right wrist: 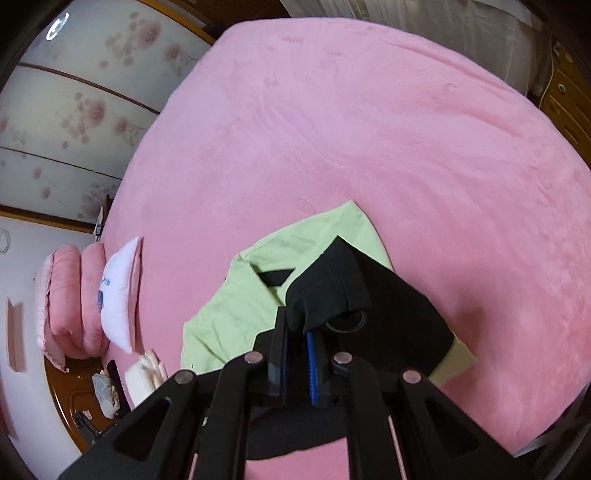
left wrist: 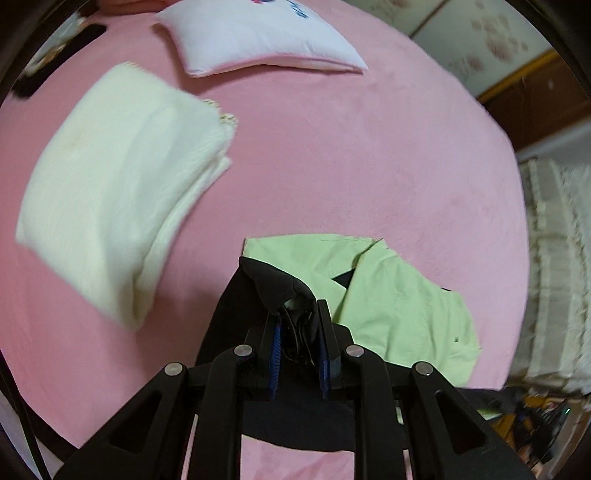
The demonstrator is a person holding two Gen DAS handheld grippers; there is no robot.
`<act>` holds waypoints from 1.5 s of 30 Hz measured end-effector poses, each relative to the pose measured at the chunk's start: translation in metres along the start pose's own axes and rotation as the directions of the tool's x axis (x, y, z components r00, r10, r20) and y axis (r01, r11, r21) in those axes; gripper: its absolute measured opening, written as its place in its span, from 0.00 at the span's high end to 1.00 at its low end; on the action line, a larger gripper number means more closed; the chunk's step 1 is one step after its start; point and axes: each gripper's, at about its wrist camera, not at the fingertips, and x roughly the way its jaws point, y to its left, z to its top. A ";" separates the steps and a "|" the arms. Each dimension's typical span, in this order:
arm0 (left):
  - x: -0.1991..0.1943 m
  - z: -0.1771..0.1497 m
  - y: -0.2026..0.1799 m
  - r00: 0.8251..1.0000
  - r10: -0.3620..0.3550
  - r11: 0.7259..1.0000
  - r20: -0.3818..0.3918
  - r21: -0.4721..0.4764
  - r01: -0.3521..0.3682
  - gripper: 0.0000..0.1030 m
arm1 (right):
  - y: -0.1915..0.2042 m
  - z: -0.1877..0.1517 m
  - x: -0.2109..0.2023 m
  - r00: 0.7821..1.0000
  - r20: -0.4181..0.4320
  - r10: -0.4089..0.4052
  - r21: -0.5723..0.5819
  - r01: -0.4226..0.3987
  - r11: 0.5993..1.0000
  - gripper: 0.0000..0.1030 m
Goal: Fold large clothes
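Note:
A black garment [left wrist: 236, 314] hangs from both grippers above a pink bed [left wrist: 332, 155]. My left gripper [left wrist: 297, 314] is shut on a bunched black edge of it, with the cloth draped over the fingertips. In the right wrist view my right gripper [right wrist: 299, 325] is shut on another black edge, and the black garment [right wrist: 399, 314] spreads to the right below it. A light green garment [left wrist: 399, 306] lies flat on the bed under and beyond the black one; the same green garment [right wrist: 236, 302] shows left of the right gripper.
A folded cream garment [left wrist: 110, 192] lies on the bed at the left. A white pillow [left wrist: 258, 33] sits at the far end. Rolled pink bedding [right wrist: 70, 306] is stacked at the bed's left edge. Floral wall panels [right wrist: 74, 110] and wooden furniture [left wrist: 535, 99] surround the bed.

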 end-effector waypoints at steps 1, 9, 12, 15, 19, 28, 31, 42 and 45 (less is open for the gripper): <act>0.002 0.007 -0.005 1.000 0.009 1.000 0.000 0.010 -0.009 0.85 | 0.001 0.006 0.006 1.000 -0.006 0.002 0.009 -0.002 1.000 0.93; -0.011 0.041 -0.041 0.977 0.172 0.984 0.125 0.029 -0.177 0.28 | 0.030 0.056 0.036 1.000 -0.009 -0.001 -0.097 0.000 0.995 0.85; -0.016 0.032 -0.042 0.971 0.196 0.979 0.134 0.022 -0.201 0.19 | 0.038 0.070 0.040 1.000 -0.023 -0.004 -0.188 0.000 0.982 0.72; -0.014 0.015 -0.033 0.974 0.197 0.980 0.113 0.007 -0.199 0.19 | 0.040 0.071 0.032 1.000 0.004 0.005 -0.254 -0.004 0.967 0.57; 0.013 -0.019 -0.013 0.964 0.256 0.964 0.068 0.057 -0.260 0.19 | 0.029 0.052 0.034 1.000 0.009 -0.011 -0.397 0.013 0.918 0.54; 0.092 -0.072 0.044 0.923 0.383 0.900 0.028 0.214 -0.380 0.19 | -0.045 -0.029 0.076 0.977 0.003 -0.214 -0.582 0.175 0.794 0.54; 0.111 -0.069 0.049 0.930 0.363 0.896 0.050 0.256 -0.364 0.19 | -0.063 -0.046 0.085 0.968 0.028 -0.248 -0.614 0.213 0.760 0.54; 0.152 -0.014 0.043 0.985 0.147 0.930 0.090 0.327 -0.169 0.34 | -0.092 -0.053 0.099 0.974 0.110 -0.196 -0.561 0.224 0.797 0.54; 0.150 -0.010 0.052 0.996 0.057 0.969 0.067 0.238 -0.071 0.87 | -0.092 -0.048 0.099 0.977 0.117 -0.180 -0.531 0.215 0.820 0.54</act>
